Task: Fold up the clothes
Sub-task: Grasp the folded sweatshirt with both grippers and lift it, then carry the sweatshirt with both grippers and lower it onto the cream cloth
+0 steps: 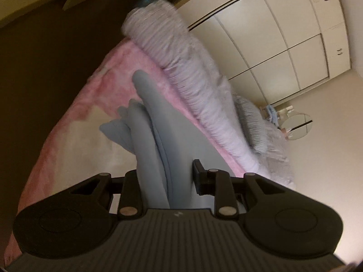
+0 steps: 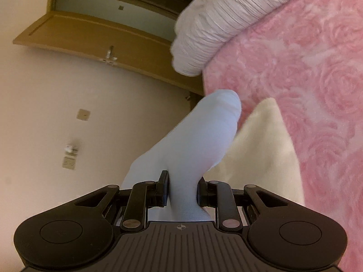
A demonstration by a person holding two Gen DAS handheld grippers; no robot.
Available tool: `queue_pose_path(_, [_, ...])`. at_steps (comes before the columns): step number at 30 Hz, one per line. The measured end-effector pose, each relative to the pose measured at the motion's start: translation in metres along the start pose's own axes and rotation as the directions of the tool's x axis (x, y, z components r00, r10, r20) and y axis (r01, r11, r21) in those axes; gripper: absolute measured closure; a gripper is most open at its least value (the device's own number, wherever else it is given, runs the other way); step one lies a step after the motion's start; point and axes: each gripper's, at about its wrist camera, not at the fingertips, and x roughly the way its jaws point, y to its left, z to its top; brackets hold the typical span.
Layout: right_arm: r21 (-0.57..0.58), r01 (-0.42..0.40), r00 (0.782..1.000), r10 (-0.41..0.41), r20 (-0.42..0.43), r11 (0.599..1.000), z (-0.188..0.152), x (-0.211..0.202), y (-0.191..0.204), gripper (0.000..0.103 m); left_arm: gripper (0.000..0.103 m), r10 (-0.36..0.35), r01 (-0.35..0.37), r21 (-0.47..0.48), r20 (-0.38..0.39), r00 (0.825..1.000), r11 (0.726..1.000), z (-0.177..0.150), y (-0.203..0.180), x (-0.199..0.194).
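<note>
Both my claws pinch the light blue garment [image 1: 156, 136]: right gripper [image 2: 182, 191] clamped on it, left gripper [image 1: 168, 181] too, though its left finger is hidden behind cloth.

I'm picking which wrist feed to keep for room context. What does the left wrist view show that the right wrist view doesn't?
Only the left wrist view: white wardrobe doors, a round mirror, and the left gripper with blue fabric between its jaws.

Only the right wrist view: a wooden door, wall switches, and the right gripper clamped on the pale blue garment.

Both: the pink blanket and the rolled grey bedding.
</note>
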Motion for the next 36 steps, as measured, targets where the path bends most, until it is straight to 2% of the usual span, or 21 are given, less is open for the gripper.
queue_pose_path(3, [0.057,0.117,0.992,-0.114,-0.06,0.991,-0.009,0.038,-0.047,0.08,0.078,0.081,-0.086,-0.051,-0.086,0.993,0.995,-0.006,0.051,0.047])
queue_pose_path(4, [0.083,0.176,0.981,-0.167,-0.104,0.981,-0.014,0.05,-0.062,0.077,0.078,0.097,-0.103,-0.057,-0.105,0.99,0.993,-0.011,0.062,0.056])
queue_pose_path(5, [0.094,0.201,0.975,-0.19,-0.118,0.975,-0.018,0.057,-0.073,0.073,0.076,0.112,-0.121,-0.062,-0.124,0.986,0.991,-0.016,0.073,0.065])
queue_pose_path(6, [0.094,0.2,0.976,-0.19,-0.108,0.975,-0.023,0.058,-0.08,0.072,0.076,0.115,-0.126,-0.074,-0.134,0.984,0.989,-0.019,0.082,0.07])
queue_pose_path(8, [0.101,0.177,0.981,-0.167,-0.095,0.979,-0.026,0.053,-0.086,0.061,0.075,0.087,-0.102,-0.116,-0.126,0.988,0.988,-0.019,0.087,0.064])
queue_pose_path(10, [0.112,0.19,0.978,-0.178,-0.108,0.975,-0.027,0.045,-0.089,0.055,0.073,0.093,-0.11,-0.131,-0.13,0.987,0.985,-0.021,0.086,0.058])
queue_pose_path(14, [0.1,0.22,0.971,-0.208,-0.115,0.97,-0.036,0.021,-0.089,0.05,0.072,0.114,-0.137,-0.15,-0.152,0.982,0.979,-0.029,0.084,0.039])
queue_pose_path(20, [0.085,0.264,0.958,-0.251,-0.141,0.961,-0.065,0.0,-0.08,0.052,0.071,0.123,-0.151,-0.185,-0.156,0.98,0.971,-0.06,0.084,-0.003])
queue_pose_path(22, [0.077,0.283,0.953,-0.271,-0.137,0.956,-0.072,-0.001,-0.074,0.069,0.073,0.126,-0.151,-0.156,-0.158,0.979,0.976,-0.063,0.081,-0.005])
queue_pose_path(23, [0.066,0.297,0.948,-0.286,-0.14,0.952,-0.072,0.0,-0.071,0.073,0.081,0.13,-0.152,-0.138,-0.16,0.979,0.979,-0.064,0.079,-0.006])
queue_pose_path(25, [0.023,0.304,0.941,-0.297,-0.16,0.952,-0.066,0.003,-0.061,0.078,0.088,0.135,-0.152,-0.096,-0.16,0.978,0.984,-0.063,0.075,-0.008])
queue_pose_path(28, [-0.039,0.276,0.942,-0.278,-0.19,0.96,-0.057,0.0,-0.048,0.083,0.091,0.114,-0.127,-0.085,-0.135,0.984,0.988,-0.062,0.069,-0.021])
queue_pose_path(30, [-0.053,0.271,0.938,-0.276,-0.209,0.961,-0.062,-0.009,-0.048,0.083,0.091,0.117,-0.127,-0.066,-0.14,0.983,0.99,-0.068,0.067,-0.026])
queue_pose_path(32, [-0.046,0.303,0.925,-0.305,-0.226,0.952,-0.068,-0.01,-0.057,0.083,0.089,0.166,-0.175,-0.039,-0.168,0.972,0.984,-0.075,0.072,-0.019])
queue_pose_path(34, [-0.026,0.335,0.913,-0.331,-0.24,0.942,-0.073,-0.009,-0.064,0.077,0.085,0.22,-0.226,-0.013,-0.185,0.958,0.974,-0.08,0.076,-0.007])
queue_pose_path(36, [0.017,0.368,0.902,-0.353,-0.249,0.93,-0.074,-0.006,-0.07,0.072,0.082,0.235,-0.238,0.004,-0.189,0.953,0.971,-0.075,0.071,-0.008])
